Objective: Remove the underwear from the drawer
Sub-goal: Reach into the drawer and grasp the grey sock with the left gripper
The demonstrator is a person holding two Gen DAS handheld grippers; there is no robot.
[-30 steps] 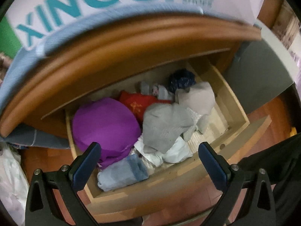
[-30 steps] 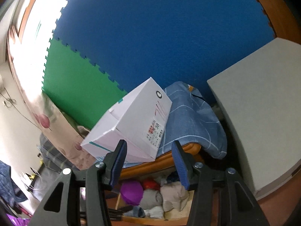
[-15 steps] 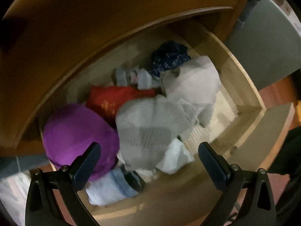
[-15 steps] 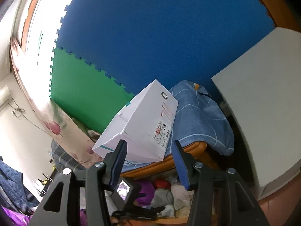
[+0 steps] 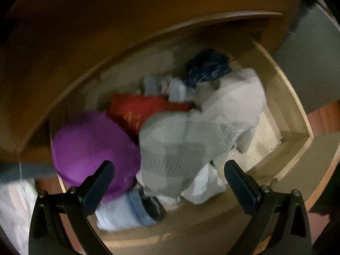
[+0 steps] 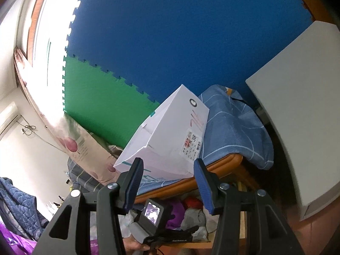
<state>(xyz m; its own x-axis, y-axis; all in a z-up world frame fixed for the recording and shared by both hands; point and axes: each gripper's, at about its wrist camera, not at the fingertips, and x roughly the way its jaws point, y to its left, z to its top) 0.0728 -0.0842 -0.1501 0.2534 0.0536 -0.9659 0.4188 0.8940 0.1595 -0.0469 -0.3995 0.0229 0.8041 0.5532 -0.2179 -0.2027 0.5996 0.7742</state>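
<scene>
The open wooden drawer (image 5: 293,144) holds a heap of clothes: a purple piece (image 5: 91,148) at left, a red one (image 5: 138,108), a grey knit one (image 5: 178,148) in the middle, a pale grey one (image 5: 235,97), a dark blue one (image 5: 208,65), white pieces (image 5: 204,182) and a light blue one (image 5: 136,210) at the front. My left gripper (image 5: 167,182) is open just above the grey knit piece, holding nothing. My right gripper (image 6: 167,182) is open and empty, held higher and back; below it I see the left gripper (image 6: 157,223) over the drawer's clothes (image 6: 191,212).
The cabinet top (image 6: 223,165) overhangs the drawer and carries a white shoebox (image 6: 167,136) and a blue cloth (image 6: 233,123). A grey box (image 6: 297,106) stands to the right. Blue and green foam mats (image 6: 170,31) cover the wall. Bedding (image 6: 17,199) lies at left.
My left gripper has moved down and in toward the clothes, which now look larger and blurred. Its jaws stay open. The right gripper has risen slightly.
</scene>
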